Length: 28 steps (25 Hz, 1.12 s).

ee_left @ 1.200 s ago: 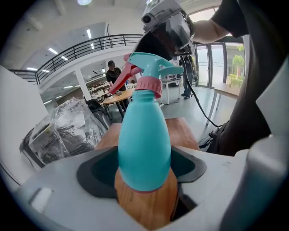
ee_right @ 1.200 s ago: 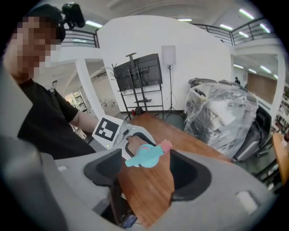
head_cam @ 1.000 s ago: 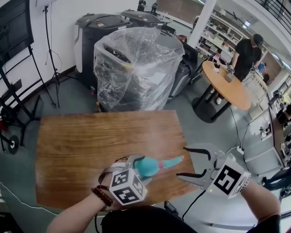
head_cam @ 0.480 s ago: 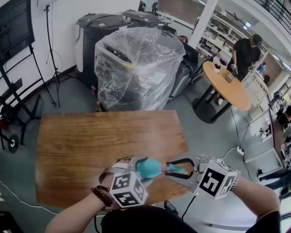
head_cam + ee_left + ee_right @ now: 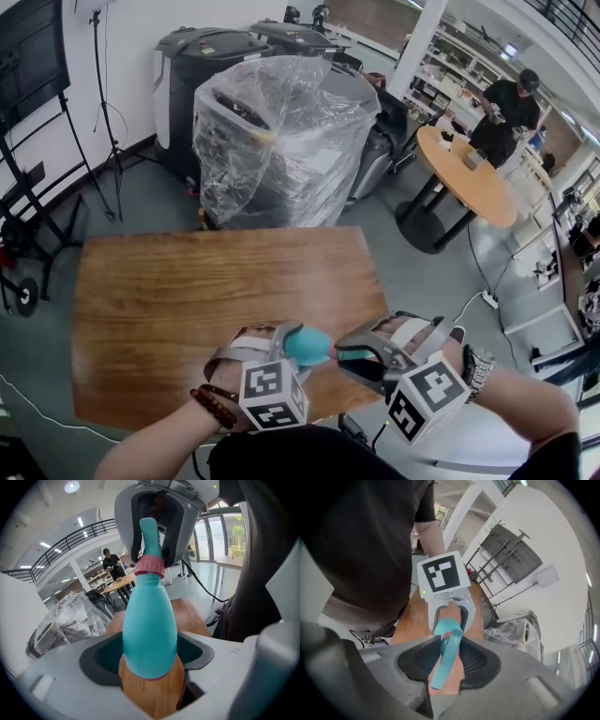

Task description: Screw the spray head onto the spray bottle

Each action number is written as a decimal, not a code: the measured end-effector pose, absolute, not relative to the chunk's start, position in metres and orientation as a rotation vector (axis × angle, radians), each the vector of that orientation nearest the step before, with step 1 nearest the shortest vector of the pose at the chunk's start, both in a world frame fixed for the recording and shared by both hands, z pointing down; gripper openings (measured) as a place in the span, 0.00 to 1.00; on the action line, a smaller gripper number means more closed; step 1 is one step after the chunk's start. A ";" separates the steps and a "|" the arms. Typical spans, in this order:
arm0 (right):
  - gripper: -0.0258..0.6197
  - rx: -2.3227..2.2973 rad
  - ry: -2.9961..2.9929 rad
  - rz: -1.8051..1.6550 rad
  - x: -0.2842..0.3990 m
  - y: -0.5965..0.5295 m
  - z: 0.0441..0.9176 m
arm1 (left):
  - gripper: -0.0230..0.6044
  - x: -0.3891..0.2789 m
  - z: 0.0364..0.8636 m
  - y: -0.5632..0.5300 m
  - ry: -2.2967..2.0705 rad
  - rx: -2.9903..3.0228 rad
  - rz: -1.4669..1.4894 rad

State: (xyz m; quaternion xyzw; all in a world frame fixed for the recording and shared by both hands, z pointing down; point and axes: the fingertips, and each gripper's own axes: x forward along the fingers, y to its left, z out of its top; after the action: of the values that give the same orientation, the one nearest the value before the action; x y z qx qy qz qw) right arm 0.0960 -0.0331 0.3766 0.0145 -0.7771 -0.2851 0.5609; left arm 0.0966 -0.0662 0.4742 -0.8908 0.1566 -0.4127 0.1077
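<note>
Wooden table (image 5: 187, 309) lies beneath the work, near its front edge. Left gripper (image 5: 150, 667) is clamped round the body of the teal spray bottle (image 5: 150, 625). Right gripper (image 5: 361, 354) has just been closing its jaws. They appear to pinch the spray head (image 5: 443, 665), which sits on the bottle's neck at the pink collar (image 5: 150, 566).

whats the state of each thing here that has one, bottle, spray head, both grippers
teal plastic spray bottle: gripped by its body, held over the brown wooden table
teal spray head with pink collar: sitting on the bottle's neck; tightness can't be told
left hand-held gripper: shut on the bottle
right hand-held gripper: jaws have just been closing, now shut on the spray head
</note>
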 end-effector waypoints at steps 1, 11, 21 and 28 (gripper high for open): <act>0.21 0.010 -1.788 -0.709 0.097 -0.032 0.380 | 0.64 0.097 0.475 -0.066 0.460 -2.600 -1.230; 0.21 0.062 -1.723 -0.647 0.103 -0.039 0.399 | 0.63 0.084 0.478 -0.075 0.579 -2.425 -1.370; 0.22 0.701 -2.039 1.386 0.118 -0.074 0.409 | 0.63 0.080 0.484 -0.083 0.663 -2.286 -1.364; 0.46 0.604 -2.248 1.053 0.115 -0.077 0.375 | 0.63 0.094 0.484 -0.078 0.619 -2.503 -1.262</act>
State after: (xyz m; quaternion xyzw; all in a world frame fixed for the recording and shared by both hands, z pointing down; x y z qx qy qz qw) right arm 0.1152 -0.0767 0.3748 0.2263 -0.8424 0.3945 0.2891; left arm 0.0941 -0.0777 0.4844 -0.8639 0.2136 -0.4357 0.1351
